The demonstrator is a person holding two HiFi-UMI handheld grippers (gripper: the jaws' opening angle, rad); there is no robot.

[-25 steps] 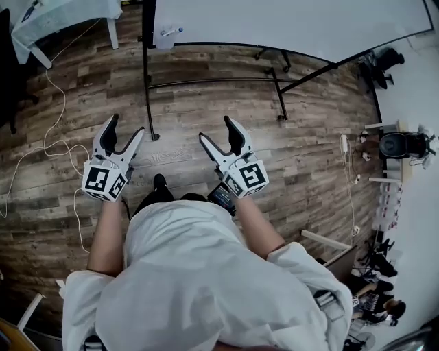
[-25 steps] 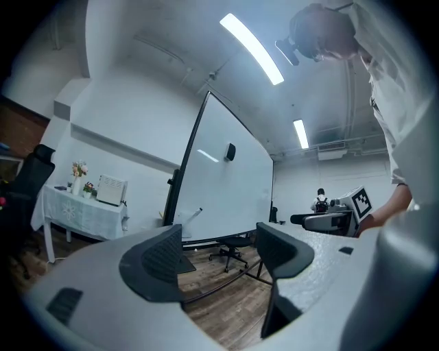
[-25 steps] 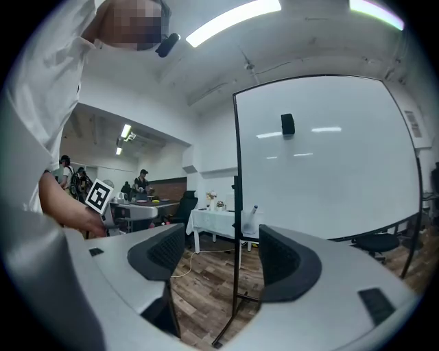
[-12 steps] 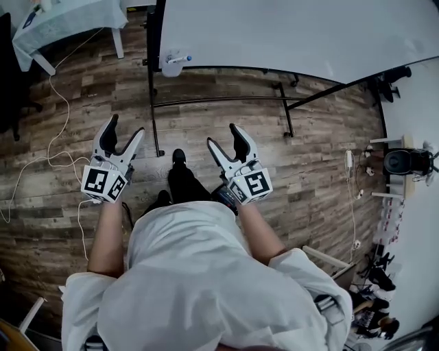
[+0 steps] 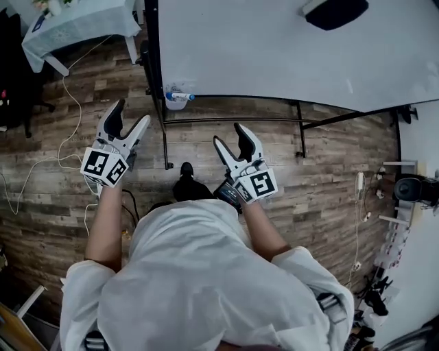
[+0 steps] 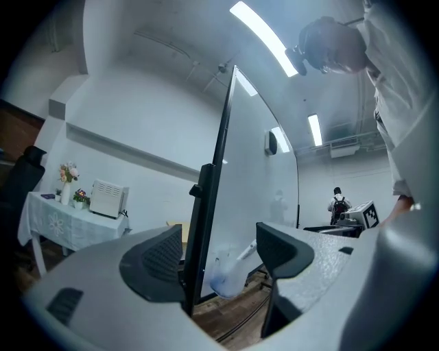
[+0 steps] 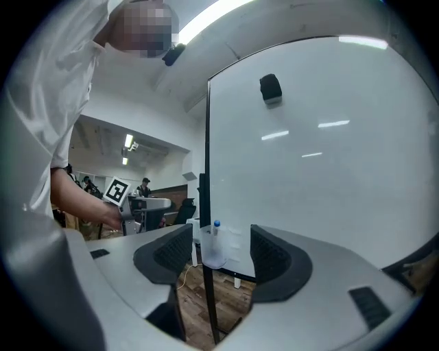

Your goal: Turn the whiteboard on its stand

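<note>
My left gripper [image 5: 130,113] spread, empty, right gripper [image 5: 230,134] jaws just closing a little, still apart, nothing between, whiteboard [image 5: 274,48] on its stand [image 5: 206,120] ahead, untouched

Left gripper [image 5: 132,112] agape; right [image 5: 229,134] narrowing, empty

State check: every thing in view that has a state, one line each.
whiteboard: upright, untouched.
left gripper: open, empty.
right gripper: open, jaws have just been closing, nothing between them.
marker cup: fixed at whiteboard's lower corner, marker inside.
eraser: stuck high on whiteboard.
</note>
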